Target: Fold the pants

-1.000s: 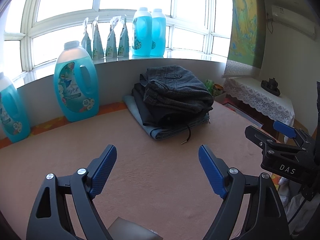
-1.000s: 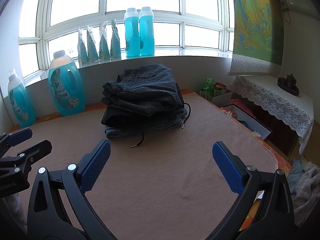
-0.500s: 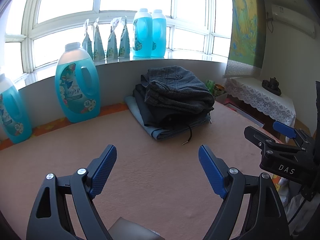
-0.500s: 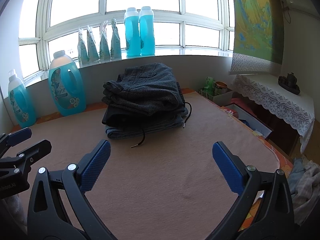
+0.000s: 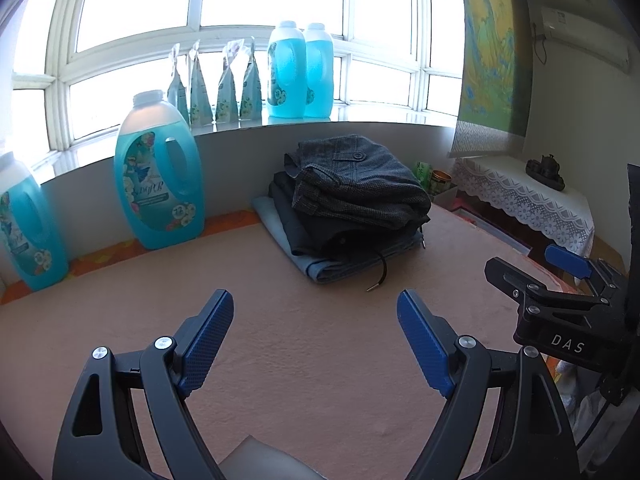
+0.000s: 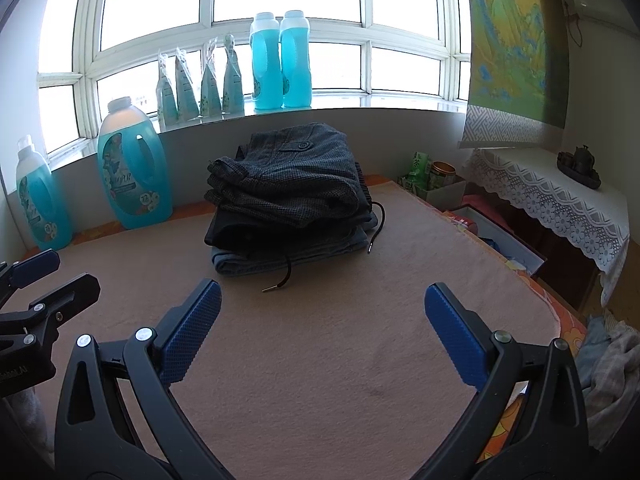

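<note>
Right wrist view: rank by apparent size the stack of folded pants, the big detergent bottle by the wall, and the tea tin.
1. stack of folded pants
2. big detergent bottle
3. tea tin

From where I sit, I see a big blue detergent jug against the low wall and a smaller blue bottle further left. On the windowsill stand two blue bottles and four refill pouches. A scroll painting hangs at right above a lace-covered side table carrying a dark ornament.
</note>
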{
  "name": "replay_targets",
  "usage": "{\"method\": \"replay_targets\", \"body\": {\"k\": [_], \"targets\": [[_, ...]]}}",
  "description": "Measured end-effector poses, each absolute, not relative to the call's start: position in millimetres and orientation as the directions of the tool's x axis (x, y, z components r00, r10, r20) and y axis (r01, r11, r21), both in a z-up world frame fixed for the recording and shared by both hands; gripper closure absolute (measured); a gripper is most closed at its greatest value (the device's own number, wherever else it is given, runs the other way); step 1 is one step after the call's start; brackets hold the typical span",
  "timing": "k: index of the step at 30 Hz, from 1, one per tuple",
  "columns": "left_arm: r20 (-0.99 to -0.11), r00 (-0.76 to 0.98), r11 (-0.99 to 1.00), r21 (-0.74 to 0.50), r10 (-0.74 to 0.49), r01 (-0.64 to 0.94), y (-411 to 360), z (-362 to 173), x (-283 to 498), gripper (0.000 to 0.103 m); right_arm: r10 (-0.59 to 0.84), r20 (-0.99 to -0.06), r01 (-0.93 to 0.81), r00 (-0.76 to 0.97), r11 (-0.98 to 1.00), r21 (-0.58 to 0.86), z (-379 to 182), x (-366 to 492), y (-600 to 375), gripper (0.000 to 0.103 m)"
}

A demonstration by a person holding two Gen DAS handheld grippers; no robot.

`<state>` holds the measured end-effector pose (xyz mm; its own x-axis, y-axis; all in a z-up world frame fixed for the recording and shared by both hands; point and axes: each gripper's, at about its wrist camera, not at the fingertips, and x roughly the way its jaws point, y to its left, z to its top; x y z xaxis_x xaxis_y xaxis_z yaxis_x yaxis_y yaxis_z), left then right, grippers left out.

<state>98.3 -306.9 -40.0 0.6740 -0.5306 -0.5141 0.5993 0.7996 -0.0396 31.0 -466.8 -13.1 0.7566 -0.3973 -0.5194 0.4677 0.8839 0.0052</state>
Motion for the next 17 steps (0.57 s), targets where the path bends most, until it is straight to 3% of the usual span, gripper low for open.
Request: {"method": "replay_targets", "body": {"k": [17], "targets": [[-0.494,0.694,0.806,-0.024,-0.524,0.592,-304.7,-40.6,95.0,0.019,-0.392,-0.523,0.463,0.757,0.886,0.006,-15.9,34.3,-463.7,0.0]]}}
